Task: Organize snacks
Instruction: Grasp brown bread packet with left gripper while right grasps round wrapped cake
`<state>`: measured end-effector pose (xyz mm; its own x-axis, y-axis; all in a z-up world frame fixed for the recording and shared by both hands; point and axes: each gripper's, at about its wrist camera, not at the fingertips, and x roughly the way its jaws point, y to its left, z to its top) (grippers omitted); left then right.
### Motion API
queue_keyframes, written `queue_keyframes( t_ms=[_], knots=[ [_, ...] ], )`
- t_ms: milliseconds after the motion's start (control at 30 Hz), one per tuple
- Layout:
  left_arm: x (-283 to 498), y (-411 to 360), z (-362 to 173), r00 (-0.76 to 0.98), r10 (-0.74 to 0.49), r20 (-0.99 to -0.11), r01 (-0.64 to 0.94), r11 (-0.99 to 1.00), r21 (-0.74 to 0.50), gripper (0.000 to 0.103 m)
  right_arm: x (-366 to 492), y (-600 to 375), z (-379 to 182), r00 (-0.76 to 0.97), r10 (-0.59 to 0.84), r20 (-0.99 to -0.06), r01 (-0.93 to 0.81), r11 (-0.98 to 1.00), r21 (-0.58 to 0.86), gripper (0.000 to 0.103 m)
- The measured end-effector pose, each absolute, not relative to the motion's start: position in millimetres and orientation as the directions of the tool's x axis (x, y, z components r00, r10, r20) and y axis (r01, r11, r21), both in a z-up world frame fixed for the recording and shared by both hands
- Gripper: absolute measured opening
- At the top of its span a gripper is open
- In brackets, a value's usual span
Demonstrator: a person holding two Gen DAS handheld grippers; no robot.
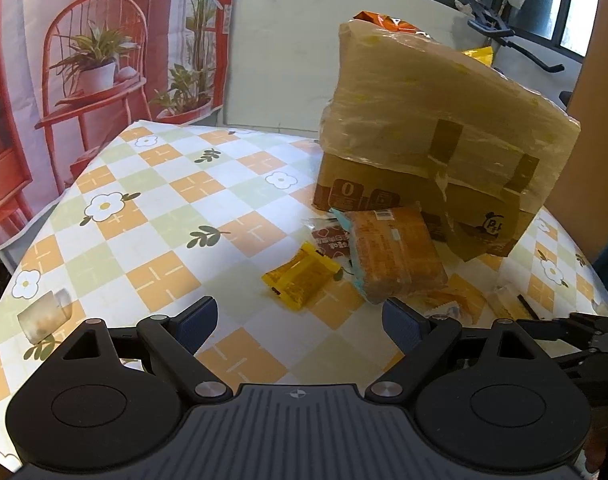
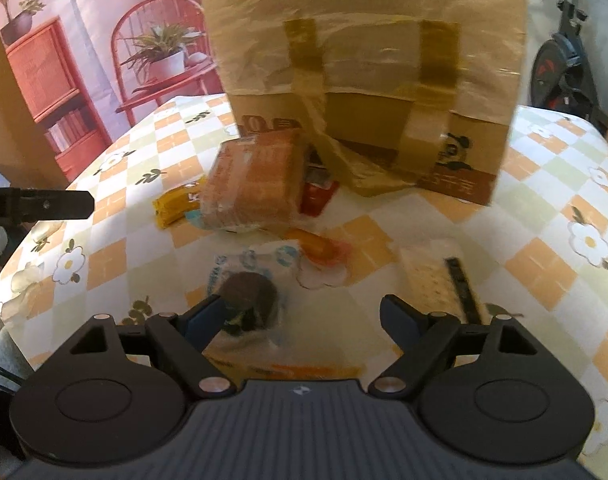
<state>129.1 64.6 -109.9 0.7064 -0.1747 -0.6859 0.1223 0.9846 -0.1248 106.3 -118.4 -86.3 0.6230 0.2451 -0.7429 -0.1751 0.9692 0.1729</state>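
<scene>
The carton (image 2: 364, 80) stands at the far side of the worktop (image 1: 152, 216), and the snacks lie loose on the cloth in front of its taped face. Closest to the carton is the big orange pack (image 2: 256, 180), with a yellow bar (image 2: 176, 206) at its left. Nearer than these, further out from the carton, lies a clear-wrapped dark cookie (image 2: 250, 296), with a pale cracker pack (image 2: 432, 276) off to its right.

The right tongs (image 2: 302, 314) stand apart, clamped on nothing, tilted down at the worktop. The cookie sits just ahead of them, by the left finger rather than centred in the gap; it looks roundish, so no long axis matters much. The left tongs (image 1: 300, 320) are also apart and empty, over bare cloth with the yellow bar ahead.

My judgement: the right hand is nearer the cookie and needs a small shift leftward to centre it.
</scene>
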Motion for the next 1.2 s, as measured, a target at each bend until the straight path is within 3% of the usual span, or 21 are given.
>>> queue_keyframes(
  t_ms=[233, 300, 467, 667, 1000, 1200],
  knots=[
    [132, 71, -114, 0.700, -0.164, -0.695, 0.104, 0.986, -0.128, 0.091, 129, -93, -95, 0.579, 0.320, -0.750, -0.216, 0.947, 0.237, 0.083],
    [133, 72, -115, 0.697, -0.164, -0.698, 0.099, 0.986, -0.132, 0.091, 134, -86, -99, 0.566, 0.314, -0.762, -0.211, 0.949, 0.234, 0.079],
    [139, 70, -118, 0.687, -0.175, -0.705, 0.106, 0.984, -0.141, 0.091, 136, -85, -107, 0.551, 0.277, -0.788, -0.190, 0.960, 0.205, 0.057],
    [148, 53, -120, 0.671, -0.215, -0.710, 0.155, 0.977, -0.149, 0.091, 129, -104, -104, 0.577, 0.237, -0.782, -0.118, 0.971, 0.208, 0.049],
    [187, -4, -121, 0.653, -0.296, -0.697, 0.242, 0.954, -0.178, 0.091, 120, -127, -101, 0.605, 0.168, -0.778, -0.054, 0.984, 0.170, 0.049],
    [213, -33, -135, 0.644, -0.283, -0.711, 0.242, 0.957, -0.162, 0.091, 118, -132, -102, 0.612, 0.175, -0.771, -0.058, 0.983, 0.177, 0.049]
  ],
)
